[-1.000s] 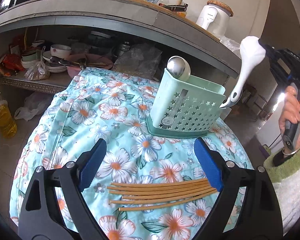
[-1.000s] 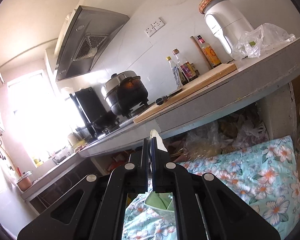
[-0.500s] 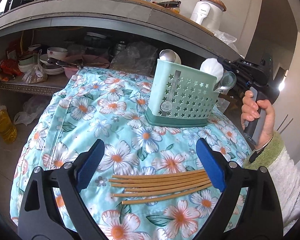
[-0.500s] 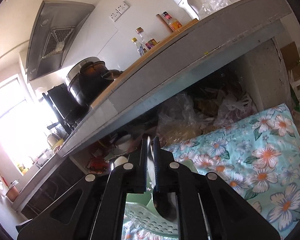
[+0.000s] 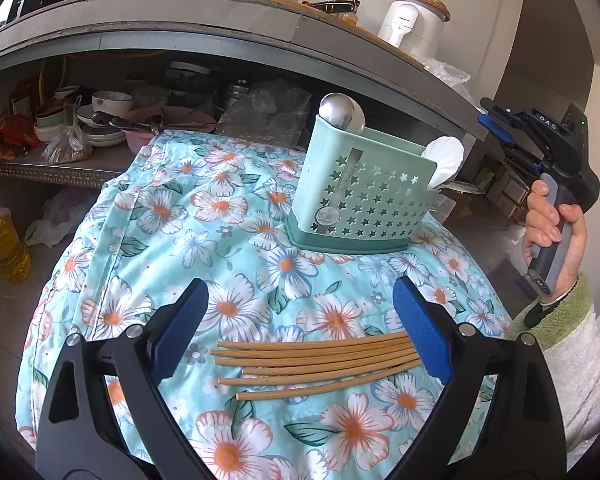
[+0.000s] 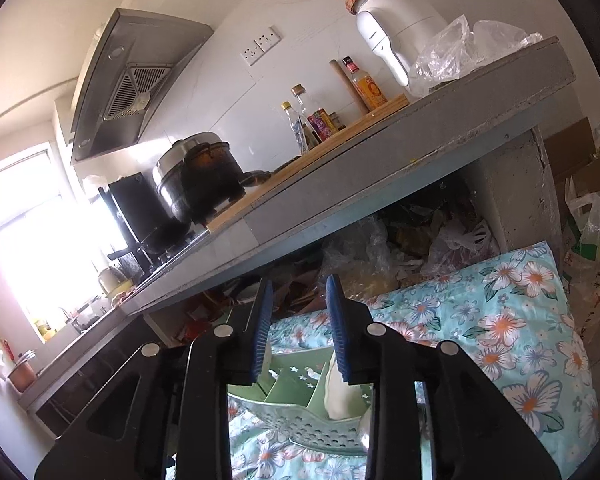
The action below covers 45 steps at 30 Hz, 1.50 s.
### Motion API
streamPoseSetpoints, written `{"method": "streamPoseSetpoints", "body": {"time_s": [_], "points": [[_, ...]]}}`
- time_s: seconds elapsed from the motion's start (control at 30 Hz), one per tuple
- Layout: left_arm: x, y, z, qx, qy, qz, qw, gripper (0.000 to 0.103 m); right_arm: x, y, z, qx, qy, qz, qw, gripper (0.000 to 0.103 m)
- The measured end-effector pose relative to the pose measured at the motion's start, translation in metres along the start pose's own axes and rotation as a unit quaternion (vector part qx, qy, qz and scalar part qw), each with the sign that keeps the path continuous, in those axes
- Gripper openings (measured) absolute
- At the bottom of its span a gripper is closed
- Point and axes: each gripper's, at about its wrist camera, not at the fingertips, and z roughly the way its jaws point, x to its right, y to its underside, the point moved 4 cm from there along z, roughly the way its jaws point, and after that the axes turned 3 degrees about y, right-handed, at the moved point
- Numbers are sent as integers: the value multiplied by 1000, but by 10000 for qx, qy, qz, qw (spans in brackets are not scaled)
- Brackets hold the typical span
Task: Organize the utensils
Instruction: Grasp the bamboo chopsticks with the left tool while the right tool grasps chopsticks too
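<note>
A mint-green star-holed utensil caddy [image 5: 364,200] stands on the floral-clothed table [image 5: 160,208]. A metal ladle [image 5: 340,114] sticks out of its left back corner and a white spoon [image 5: 446,156] leans in its right end. Several wooden chopsticks [image 5: 320,364] lie flat near the table's front edge. My left gripper [image 5: 300,292] hovers open just above them, one blue pad on each side. My right gripper [image 5: 498,132] is up to the right of the caddy, its jaws opening with nothing between them. In the right wrist view the gripper [image 6: 299,284] sits above the spoon [image 6: 340,392] and caddy [image 6: 288,392].
A grey counter slab [image 5: 260,28] overhangs the table's far side, with bowls and bags on the shelf [image 5: 68,160] beneath. An oil bottle [image 5: 4,240] stands on the floor at left. A hand [image 5: 552,232] with a green-cuffed sleeve holds the right gripper.
The right gripper brought the white spoon down into the caddy's right end, let go of it and drew back to the right. The left gripper stayed put.
</note>
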Motion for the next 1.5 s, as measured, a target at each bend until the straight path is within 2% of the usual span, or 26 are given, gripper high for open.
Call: {"method": "streamPoseSetpoints", "body": {"time_s": [0.2, 0.3, 0.37, 0.43, 0.5, 0.6, 0.67, 0.73, 0.77, 0.8, 0.9, 0.97, 1.0, 1.03, 1.1, 1.23, 1.37, 1.43, 1.5], "points": [[2, 7, -5, -145, 33, -9, 9999, 90, -27, 15, -39, -147, -213, -462, 9986, 43], [7, 18, -4, -359, 182, -22, 9992, 90, -38, 37, -46, -591, -368, -718, 9950, 48], [12, 29, -4, -501, 314, -18, 9982, 90, -41, 59, -41, -1115, -509, -806, 9892, 50], [16, 41, 0, -685, 443, -93, 9966, 90, -40, 88, -29, -1800, -633, -859, 9779, 51], [20, 52, 5, -878, 631, -248, 9938, 89, -37, 120, -11, -2586, -692, -884, 9595, 51], [25, 67, 16, -1164, 997, -614, 9863, 76, -26, 166, 15, -3569, -440, -1034, 9274, 51], [24, 78, 26, -1374, 1277, -1022, 9769, 70, -17, 188, 29, -3987, -260, -1136, 9096, 51], [20, 89, 40, -1640, 1569, -1580, 9610, 62, -5, 202, 42, -4258, -28, -1190, 8969, 51], [17, 93, 45, -1688, 1652, -1788, 9551, 62, 0, 207, 46, -4386, 18, -1194, 8907, 51], [14, 93, 48, -1630, 1692, -1918, 9529, 59, 4, 211, 49, -4509, -19, -1163, 8850, 51], [6, 89, 56, -1518, 1851, -2383, 9412, 53, 8, 210, 49, -4629, -144, -1081, 8797, 50], [0, 89, 64, -1478, 1772, -2619, 9371, 39, 8, 211, 45, -4723, -75, -1146, 8739, 40], [-3, 89, 70, -1474, 1664, -2701, 9368, 27, 8, 213, 41, -4739, -38, -1201, 8723, 37], [-5, 90, 74, -1457, 1625, -2775, 9356, 19, 7, 214, 37, -4769, 0, -1234, 8703, 31], [-9, 87, 80, -1418, 1637, -2906, 9320, 18, 7, 216, 32, -4806, 78, -1191, 8688, 23], [-8, 74, 85, -1430, 1498, -2761, 9385, 15, 3, 218, 14, -4850, 148, -983, 8689, 10], [-4, 60, 87, -1528, 1413, -2494, 9458, 11, -7, 229, -2, -4980, -29, -572, 8653, 7], [-2, 54, 88, -1702, 1271, -2320, 9492, 10, -14, 235, -10, -5027, -154, -388, 8634, 7], [-4, 52, 89, -1919, 1184, -2205, 9490, 10, -19, 237, -16, -5033, -237, -238, 8635, 6]]}}
